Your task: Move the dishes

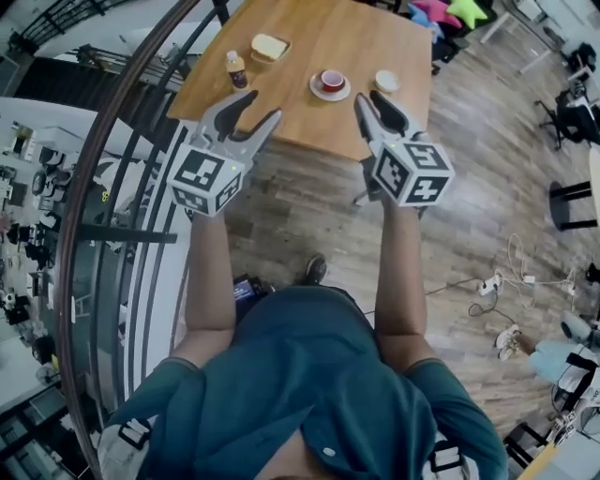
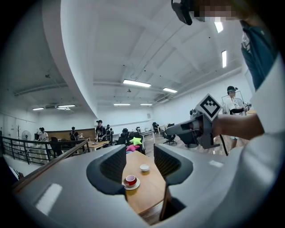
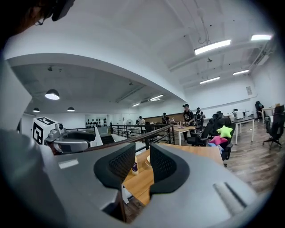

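A wooden table (image 1: 309, 112) stands ahead of me and carries the dishes. On it are a red cup on a white saucer (image 1: 331, 82), a small white bowl (image 1: 386, 81), a plate with bread (image 1: 269, 47) and a small bottle (image 1: 234, 67). My left gripper (image 1: 251, 111) hovers open before the table's near edge, empty. My right gripper (image 1: 373, 101) is beside it, also open and empty. Between the left jaws I see the cup and saucer (image 2: 130, 181) and the bowl (image 2: 144, 168). Between the right jaws the bottle (image 3: 134, 167) shows.
A curved black railing (image 1: 103, 187) runs along the left, right by the table. Wood floor lies below the grippers, with cables and a power strip (image 1: 492, 281) at right. Star cushions (image 1: 450, 11) sit beyond the table. Office chairs (image 1: 572, 112) stand far right.
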`<state>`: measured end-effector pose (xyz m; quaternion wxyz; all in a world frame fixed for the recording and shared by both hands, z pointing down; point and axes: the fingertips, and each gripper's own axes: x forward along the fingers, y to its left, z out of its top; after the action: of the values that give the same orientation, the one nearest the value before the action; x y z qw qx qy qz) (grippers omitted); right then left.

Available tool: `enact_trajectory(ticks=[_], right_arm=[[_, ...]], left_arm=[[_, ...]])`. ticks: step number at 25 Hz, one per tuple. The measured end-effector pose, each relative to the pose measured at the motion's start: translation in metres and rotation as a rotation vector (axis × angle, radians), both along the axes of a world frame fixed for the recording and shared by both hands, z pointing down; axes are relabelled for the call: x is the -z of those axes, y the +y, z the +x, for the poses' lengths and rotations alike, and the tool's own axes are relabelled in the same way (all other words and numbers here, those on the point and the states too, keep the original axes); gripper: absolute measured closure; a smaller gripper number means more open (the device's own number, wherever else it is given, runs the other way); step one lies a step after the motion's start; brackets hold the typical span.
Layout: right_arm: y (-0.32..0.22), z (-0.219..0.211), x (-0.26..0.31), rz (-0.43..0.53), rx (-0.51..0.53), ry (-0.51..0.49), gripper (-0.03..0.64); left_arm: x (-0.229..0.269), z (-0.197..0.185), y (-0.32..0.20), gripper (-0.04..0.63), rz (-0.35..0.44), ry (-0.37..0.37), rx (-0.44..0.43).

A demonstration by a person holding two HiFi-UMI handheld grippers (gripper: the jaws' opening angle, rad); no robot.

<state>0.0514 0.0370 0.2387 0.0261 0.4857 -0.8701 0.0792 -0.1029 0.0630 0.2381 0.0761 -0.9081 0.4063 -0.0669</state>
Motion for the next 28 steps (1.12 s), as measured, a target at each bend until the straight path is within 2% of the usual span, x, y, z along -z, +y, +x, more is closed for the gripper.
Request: enact_trajectory(ticks=[6, 11, 19, 28], right_arm=[[-0.029, 0.025, -0.002, 0.003, 0.036, -0.022, 0.532], [-0.045, 0.049, -0.012, -0.01, 0.033, -0.042, 0.532], [-0.062, 0.086, -0.019, -0.028, -0.016, -0.053, 0.532], [-0.093, 0.114, -0.019, -0.034, -0.111, -0.023, 0.532]], left_arm=[[-0.002, 0.025, -0.022, 0.399, -0.003, -0.018, 0.039], [-0.011, 0.047, -0.04, 0.396, -0.024, -0.044, 0.039], [-0.011, 0.089, -0.072, 0.394, -0.034, -0.065, -0.022], [-0.012, 0.117, -0.124, 0.394, -0.027, -0.032, -0.121]])
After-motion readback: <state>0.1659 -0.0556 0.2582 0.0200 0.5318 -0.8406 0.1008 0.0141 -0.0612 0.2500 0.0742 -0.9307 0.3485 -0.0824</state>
